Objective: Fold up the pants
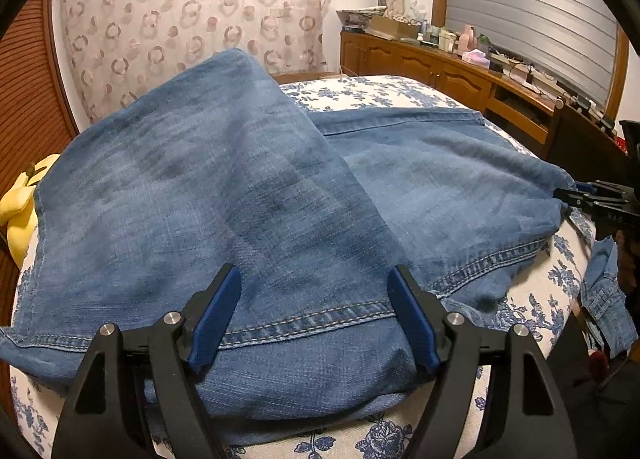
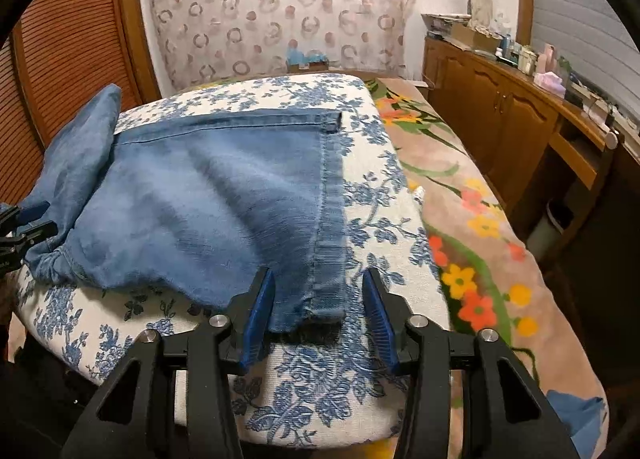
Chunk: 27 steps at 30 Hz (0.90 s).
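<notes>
Blue denim pants lie on a blue-flowered white cushion. In the left wrist view the wide waist part fills the middle, with one leg running away to the right. My left gripper is open, its blue pads on either side of the near stitched edge. In the right wrist view the leg lies flat, with its hem along the right side. My right gripper is open around the near hem corner. The right gripper also shows at the right edge of the left wrist view.
A floral bed cover lies to the right of the cushion. A wooden cabinet with clutter on top runs along the right wall. A patterned curtain hangs behind. A yellow soft toy sits at the left.
</notes>
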Available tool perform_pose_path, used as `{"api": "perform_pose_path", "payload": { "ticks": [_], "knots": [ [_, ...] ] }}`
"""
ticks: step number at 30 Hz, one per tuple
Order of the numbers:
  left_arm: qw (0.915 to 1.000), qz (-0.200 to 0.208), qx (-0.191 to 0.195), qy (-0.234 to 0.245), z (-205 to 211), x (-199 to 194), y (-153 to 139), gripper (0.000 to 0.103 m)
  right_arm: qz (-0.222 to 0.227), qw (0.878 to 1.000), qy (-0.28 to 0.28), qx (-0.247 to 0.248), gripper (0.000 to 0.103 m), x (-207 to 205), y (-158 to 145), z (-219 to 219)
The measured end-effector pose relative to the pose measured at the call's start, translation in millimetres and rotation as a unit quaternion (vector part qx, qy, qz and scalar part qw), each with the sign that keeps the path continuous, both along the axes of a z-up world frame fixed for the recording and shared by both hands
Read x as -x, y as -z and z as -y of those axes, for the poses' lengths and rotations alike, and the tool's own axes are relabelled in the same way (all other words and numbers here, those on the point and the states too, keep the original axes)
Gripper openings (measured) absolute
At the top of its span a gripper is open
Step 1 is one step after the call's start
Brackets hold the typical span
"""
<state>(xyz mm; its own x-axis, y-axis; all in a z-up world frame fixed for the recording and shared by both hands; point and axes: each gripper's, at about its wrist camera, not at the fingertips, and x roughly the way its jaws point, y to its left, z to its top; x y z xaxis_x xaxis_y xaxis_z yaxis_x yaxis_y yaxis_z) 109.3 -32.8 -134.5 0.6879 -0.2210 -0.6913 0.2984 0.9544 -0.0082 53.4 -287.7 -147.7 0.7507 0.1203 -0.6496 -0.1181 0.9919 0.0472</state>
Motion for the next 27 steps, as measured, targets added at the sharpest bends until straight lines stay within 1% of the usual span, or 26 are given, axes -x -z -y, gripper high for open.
{"api": "perform_pose_path", "payload": {
  "ticks": [1,3,4,5,8,11,17,23,27],
  "knots": [
    [1.0000,-0.001,0.002,-0.001,-1,1,-1,0.077,0.000,1.000,-0.007,-0.004,0.031,0,0,-1],
    [0.9999,-0.005,0.009,-0.003,-2,2,-3,0.077,-0.001,1.000,-0.010,-0.001,0.025,-1,0,-3],
    [0.9999,-0.005,0.010,-0.004,-4,2,-5,0.077,-0.002,1.000,-0.014,-0.002,0.019,-1,0,-4],
    [0.9999,-0.003,0.012,-0.004,-5,3,-7,0.077,-0.004,1.000,-0.021,-0.007,0.017,-2,-1,-4],
    [0.9999,0.007,0.012,-0.008,-7,7,-17,0.077,0.004,0.999,-0.030,-0.012,0.016,-3,-8,-7],
    [0.9995,0.021,0.017,-0.014,-13,11,-28,0.077,0.025,0.998,-0.043,-0.026,0.015,-4,-24,-10],
    [0.9978,0.051,0.030,-0.028,-28,21,-50,0.077,0.085,0.992,-0.086,-0.040,0.015,-9,-75,-31],
    [0.9958,0.069,0.038,-0.047,-49,30,-61,0.077,0.141,0.977,-0.156,-0.043,0.015,-9,-127,-79],
    [0.9947,0.072,0.039,-0.063,-63,33,-62,0.077,0.157,0.965,-0.205,-0.046,0.015,-7,-144,-115]
  ]
}}
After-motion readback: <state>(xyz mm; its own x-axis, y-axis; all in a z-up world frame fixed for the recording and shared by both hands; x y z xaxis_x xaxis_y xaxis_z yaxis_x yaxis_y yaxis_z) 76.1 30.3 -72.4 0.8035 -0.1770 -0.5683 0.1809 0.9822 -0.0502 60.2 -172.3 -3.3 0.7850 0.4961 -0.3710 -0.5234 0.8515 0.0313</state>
